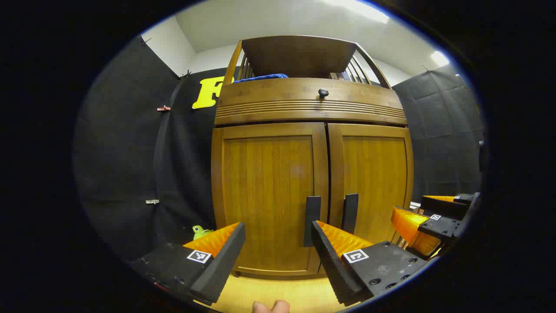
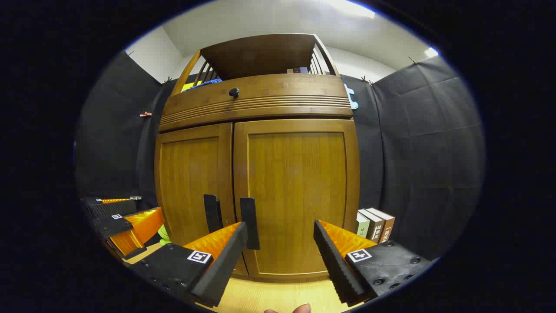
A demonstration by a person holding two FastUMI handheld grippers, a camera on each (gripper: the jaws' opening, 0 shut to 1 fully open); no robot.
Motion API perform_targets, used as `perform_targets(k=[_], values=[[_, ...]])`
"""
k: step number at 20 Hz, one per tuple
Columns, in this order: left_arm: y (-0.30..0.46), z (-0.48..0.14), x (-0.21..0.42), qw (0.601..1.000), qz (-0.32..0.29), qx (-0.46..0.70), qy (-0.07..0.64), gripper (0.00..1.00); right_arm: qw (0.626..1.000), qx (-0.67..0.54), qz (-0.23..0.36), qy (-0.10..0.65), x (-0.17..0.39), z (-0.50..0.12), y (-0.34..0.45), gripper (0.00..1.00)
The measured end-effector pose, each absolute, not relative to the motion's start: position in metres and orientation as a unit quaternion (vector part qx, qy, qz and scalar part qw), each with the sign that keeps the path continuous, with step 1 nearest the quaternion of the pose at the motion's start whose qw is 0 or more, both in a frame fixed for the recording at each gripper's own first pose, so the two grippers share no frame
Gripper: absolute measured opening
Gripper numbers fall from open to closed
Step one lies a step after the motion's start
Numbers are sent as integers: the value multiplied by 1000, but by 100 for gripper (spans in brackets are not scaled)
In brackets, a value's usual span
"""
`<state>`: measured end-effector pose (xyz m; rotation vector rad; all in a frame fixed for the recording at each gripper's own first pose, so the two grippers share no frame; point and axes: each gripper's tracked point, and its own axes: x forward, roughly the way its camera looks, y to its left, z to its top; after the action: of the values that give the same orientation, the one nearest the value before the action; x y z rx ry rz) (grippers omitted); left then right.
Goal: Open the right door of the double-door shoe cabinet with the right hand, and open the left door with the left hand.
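A wooden shoe cabinet stands ahead with both doors closed. In the left gripper view its left door [image 1: 267, 195] and right door [image 1: 373, 182] meet at two dark vertical handles, left handle [image 1: 312, 219] and right handle [image 1: 349, 213]. My left gripper [image 1: 278, 252] is open, short of the left door, its right finger just below the left handle. The right gripper [image 1: 428, 221] shows at the far right. In the right gripper view my right gripper [image 2: 280, 250] is open before the right door [image 2: 299, 191], its left finger by the right handle [image 2: 249, 221]; the left handle [image 2: 212, 213] is beside it.
A drawer with a round knob [image 1: 323, 92] sits above the doors, under an open shelf holding a blue cloth [image 1: 260, 78]. Several books [image 2: 374, 224] stand right of the cabinet. A green toy [image 1: 199, 231] lies at its left. The floor [image 1: 278, 295] is light wood.
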<state>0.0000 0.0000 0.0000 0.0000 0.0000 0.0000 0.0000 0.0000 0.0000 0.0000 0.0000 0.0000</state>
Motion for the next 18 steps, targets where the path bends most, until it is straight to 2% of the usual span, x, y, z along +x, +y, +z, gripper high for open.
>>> perform_targets(k=[5, 8, 14, 18], values=[[-2, 0, 2, 1000, 2, 4, 4, 94, 1000, 4, 2, -5, -1, 5, 1, 99], [-2, 0, 2, 1000, 0, 2, 6, 94, 1000, 5, -1, -2, 0, 4, -2, 95], [-5, 0, 3, 1000, -3, 4, 7, 93, 1000, 7, -5, -1, 0, 4, -7, 99], [-5, 0, 2, 1000, -2, 2, 3, 94, 1000, 6, -4, -4, 1, 5, -6, 97]])
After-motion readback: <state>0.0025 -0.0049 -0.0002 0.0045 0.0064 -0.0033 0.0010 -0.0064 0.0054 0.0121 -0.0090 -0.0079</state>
